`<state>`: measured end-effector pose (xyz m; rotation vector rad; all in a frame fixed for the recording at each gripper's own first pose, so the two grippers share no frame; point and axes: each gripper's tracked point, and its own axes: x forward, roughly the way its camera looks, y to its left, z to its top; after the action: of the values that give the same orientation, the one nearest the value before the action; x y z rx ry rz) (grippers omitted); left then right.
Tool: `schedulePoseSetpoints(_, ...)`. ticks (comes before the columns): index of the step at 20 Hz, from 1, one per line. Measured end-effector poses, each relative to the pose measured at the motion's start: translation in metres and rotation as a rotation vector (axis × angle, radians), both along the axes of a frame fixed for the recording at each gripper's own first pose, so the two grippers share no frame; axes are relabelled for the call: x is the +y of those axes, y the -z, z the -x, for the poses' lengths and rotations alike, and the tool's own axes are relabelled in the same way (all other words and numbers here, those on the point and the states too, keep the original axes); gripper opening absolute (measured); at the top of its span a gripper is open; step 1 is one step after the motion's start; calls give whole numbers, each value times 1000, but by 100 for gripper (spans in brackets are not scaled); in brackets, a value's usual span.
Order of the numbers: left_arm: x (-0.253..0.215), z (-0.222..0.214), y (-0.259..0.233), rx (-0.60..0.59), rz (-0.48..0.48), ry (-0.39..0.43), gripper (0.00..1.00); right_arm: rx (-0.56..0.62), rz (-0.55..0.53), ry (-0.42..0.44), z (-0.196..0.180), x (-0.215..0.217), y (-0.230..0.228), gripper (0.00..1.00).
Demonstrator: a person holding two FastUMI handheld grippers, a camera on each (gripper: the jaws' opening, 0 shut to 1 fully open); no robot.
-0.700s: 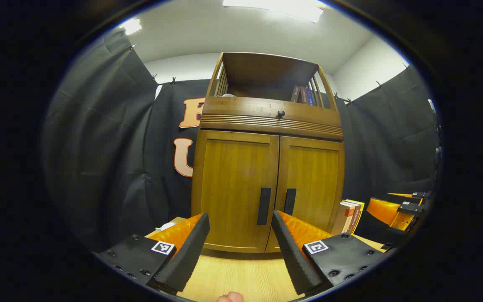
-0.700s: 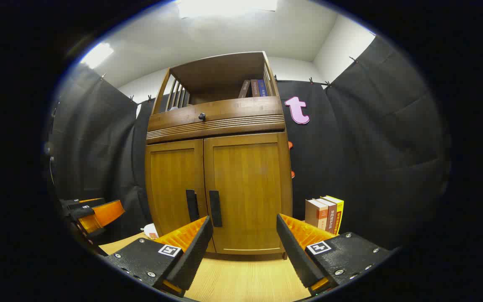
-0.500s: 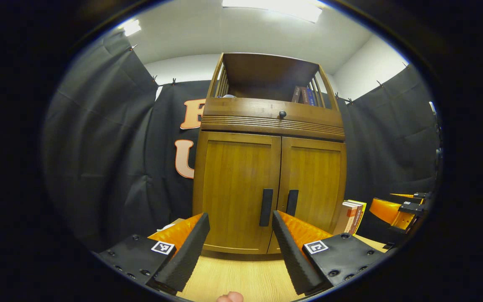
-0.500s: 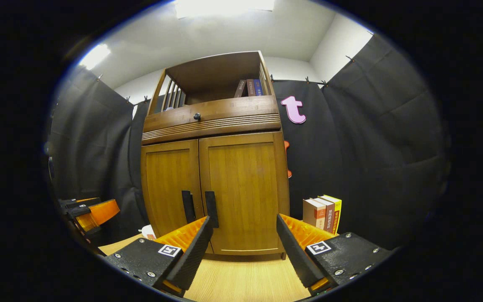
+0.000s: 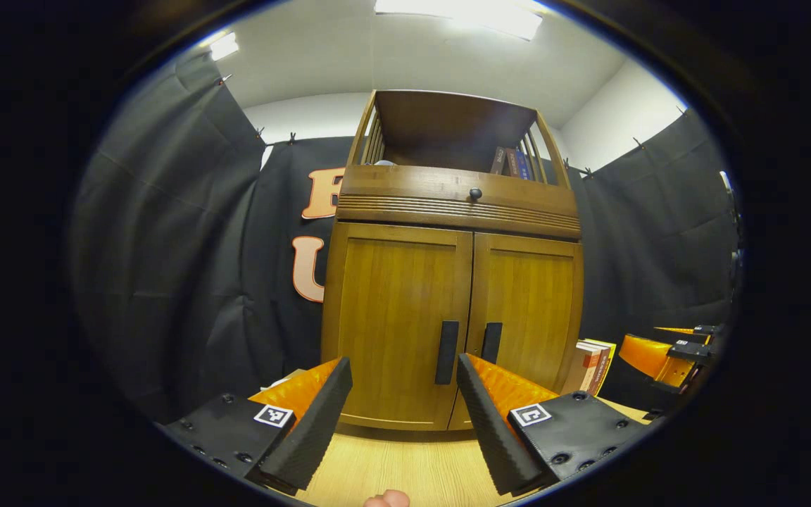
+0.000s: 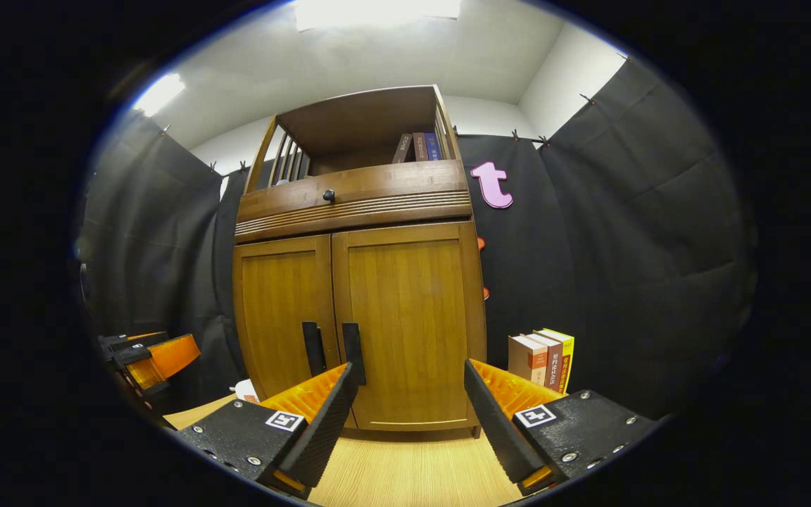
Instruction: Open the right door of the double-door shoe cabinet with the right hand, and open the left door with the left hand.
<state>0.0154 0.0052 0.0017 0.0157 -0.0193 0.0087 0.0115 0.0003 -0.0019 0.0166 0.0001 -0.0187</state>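
Right gripper view: smooth wooden shoe cabinet, slim bar handles.

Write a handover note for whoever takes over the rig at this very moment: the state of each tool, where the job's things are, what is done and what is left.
Left tool: open, holding nothing, short of the cabinet, facing the left door.
Right tool: open, holding nothing, short of the cabinet, facing the right door.
Cabinet: stands on the wooden table; both doors are shut. The left handle and right handle sit side by side at the centre seam.
Done: nothing opened yet.
Left: open the right door with the right tool, then the left door with the left tool.
Note: books stand beside the cabinet on the right.
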Motion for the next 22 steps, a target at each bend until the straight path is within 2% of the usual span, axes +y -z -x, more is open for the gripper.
schedulePoseSetpoints(1,1,-1,-1,-1,-4,0,92,2,0,-2,-1,2,0,93)
schedulePoseSetpoints(2,0,-1,-1,-3,-4,1,92,3,1,-4,-1,2,0,93)
schedulePoseSetpoints(3,0,-1,-2,-4,-4,1,92,3,1,-5,-2,3,1,97)
schedulePoseSetpoints(5,1,-2,-1,-4,-4,-2,92,2,3,-10,-3,5,0,97)
schedulePoseSetpoints(8,2,-1,-1,-8,8,0,95,-23,51,-20,-12,5,-6,97)
schedulePoseSetpoints(9,2,-1,-1,-4,9,2,96,-30,70,-26,-16,4,-7,93)
schedulePoseSetpoints(10,3,-1,2,-2,6,0,93,-37,89,-29,-22,4,-9,93)
schedulePoseSetpoints(11,4,-1,1,-2,5,-5,93,-45,105,-33,-28,4,-13,98)
schedulePoseSetpoints(12,5,-1,1,-3,6,-7,93,-50,115,-38,-34,5,-14,93)
schedulePoseSetpoints(13,6,-1,1,-2,10,-8,96,-50,114,-49,-41,10,-13,93)
schedulePoseSetpoints(15,7,2,4,5,12,-14,97,-38,67,-79,-57,23,-8,93)
schedulePoseSetpoints(16,8,3,6,12,11,-18,93,-30,34,-102,-66,34,-6,89)
schedulePoseSetpoints(19,11,6,7,15,15,-28,93,-31,-20,-137,-101,52,2,97)
schedulePoseSetpoints(22,13,12,12,24,20,-37,92,-2,-10,-131,-145,61,25,89)
